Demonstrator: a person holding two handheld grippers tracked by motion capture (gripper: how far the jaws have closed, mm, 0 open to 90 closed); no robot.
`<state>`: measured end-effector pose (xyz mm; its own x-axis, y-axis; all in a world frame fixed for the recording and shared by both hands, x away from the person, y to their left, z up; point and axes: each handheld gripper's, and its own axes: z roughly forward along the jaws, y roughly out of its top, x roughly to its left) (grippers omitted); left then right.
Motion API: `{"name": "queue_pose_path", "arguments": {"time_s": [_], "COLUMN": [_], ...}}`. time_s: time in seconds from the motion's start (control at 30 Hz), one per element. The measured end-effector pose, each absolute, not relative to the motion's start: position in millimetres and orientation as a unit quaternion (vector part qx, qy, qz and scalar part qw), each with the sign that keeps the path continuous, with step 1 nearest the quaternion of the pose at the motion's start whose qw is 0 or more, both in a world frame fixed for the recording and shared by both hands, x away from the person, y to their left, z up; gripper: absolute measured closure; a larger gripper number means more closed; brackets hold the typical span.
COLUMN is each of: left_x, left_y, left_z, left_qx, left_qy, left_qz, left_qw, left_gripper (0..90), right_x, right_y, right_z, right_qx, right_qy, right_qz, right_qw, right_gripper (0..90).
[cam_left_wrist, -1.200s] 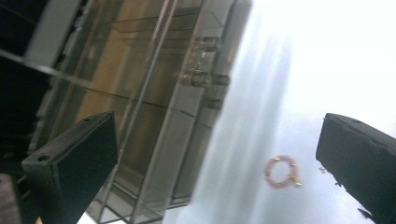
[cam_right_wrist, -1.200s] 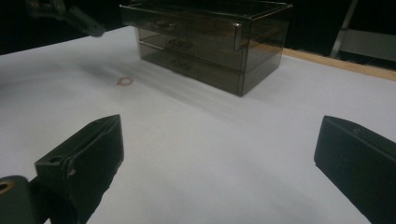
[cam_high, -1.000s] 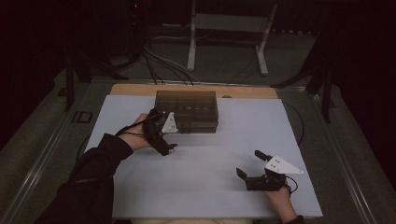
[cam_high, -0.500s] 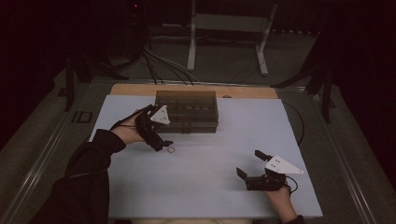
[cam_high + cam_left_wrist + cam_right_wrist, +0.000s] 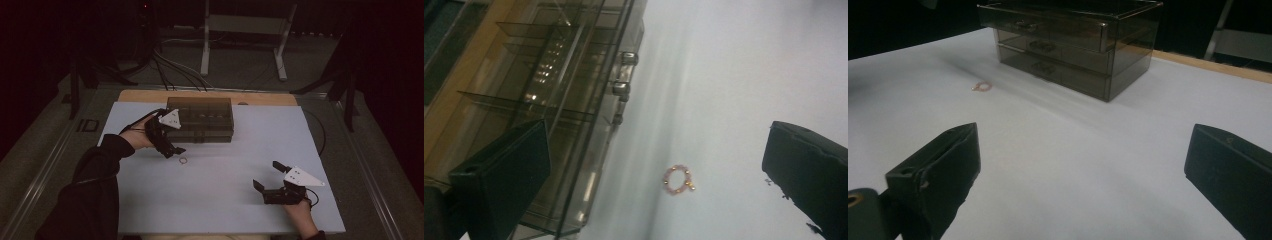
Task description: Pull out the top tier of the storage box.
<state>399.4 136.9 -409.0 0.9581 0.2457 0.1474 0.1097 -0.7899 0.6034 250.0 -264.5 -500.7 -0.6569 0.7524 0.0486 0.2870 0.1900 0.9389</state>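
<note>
Since the earlier frames the left gripper (image 5: 170,148) has drawn back from the front of the drawer box (image 5: 201,120) toward the bench's left edge, and a small bracelet (image 5: 183,161) now lies bare on the white sheet beside its tips; the right gripper (image 5: 267,176) has kept its place near the front right corner.

In the left gripper view the jaws stand wide apart with nothing between them, two blunt black matte blocks, and the bracelet (image 5: 678,180) lies on the surface between them, nearer the right-hand one. It is a little ring of pale pink beads with a few gold-coloured beads set in, lying flat and roughly round. It lies apart from the box, just in front of the box's left front corner, in the left half of the bench.

That box is smoky, see-through plastic, rectangular, with three shallow drawers stacked one over another, each bearing small shiny metal knobs (image 5: 622,88); thin inner walls show through the top. It stands near the back edge of the bench, left of the middle.

In the right gripper view the jaws also stand wide with nothing held, resting low over the sheet, with the bracelet (image 5: 981,86) far ahead to the left and the box (image 5: 1073,45) beyond.

A smooth pale sheet (image 5: 235,155) covers the bench, and a strip of light wood (image 5: 270,99) shows along its back edge.
</note>
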Motion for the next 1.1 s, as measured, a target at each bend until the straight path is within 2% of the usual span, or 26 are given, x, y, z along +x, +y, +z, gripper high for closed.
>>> {"name": "queue_pose_path", "arguments": {"time_s": [0.07,0.2,0.27,0.33,0.4,0.47,0.5,0.67,0.87,1.1], "left_x": [403,407,408,410,411,413,414,419,427,434], "left_y": [137,136,137,137,138,138,138,136,133,126], "left_z": [-409,-413,-414,-415,-415,-415,-415,-416,-422,-428], "left_qx": [0.94,0.944,0.941,0.941,0.939,0.937,0.938,0.941,0.946,0.954], "left_qy": [0.11,0.11,0.111,0.109,0.105,0.106,0.104,0.084,0.069,0.061], "left_qz": [0.102,0.119,0.128,0.139,0.142,0.15,0.157,0.166,0.167,0.145], "left_qw": [0.308,0.289,0.292,0.29,0.295,0.297,0.292,0.281,0.269,0.256], "left_gripper": [1.1,8.5,15.9,19.7,29.4,32.1,38.3,54.5,63.3,76.7], "right_x": [250,250,250,250,250,250,250,250,250,250], "right_y": [-265,-265,-265,-265,-265,-266,-266,-266,-266,-266], "right_z": [-501,-501,-501,-501,-501,-501,-501,-501,-501,-501], "right_qx": [0.351,0.353,0.354,0.354,0.354,0.354,0.355,0.353,0.354,0.354], "right_qy": [0.739,0.738,0.737,0.738,0.738,0.737,0.737,0.737,0.736,0.738], "right_qz": [0.532,0.532,0.533,0.532,0.533,0.534,0.533,0.534,0.535,0.534], "right_qw": [0.219,0.218,0.217,0.216,0.216,0.215,0.215,0.215,0.214,0.213], "right_gripper": [1.6,1.6,1.7,1.6,1.7,1.7,1.6,1.7,1.7,1.7]}}
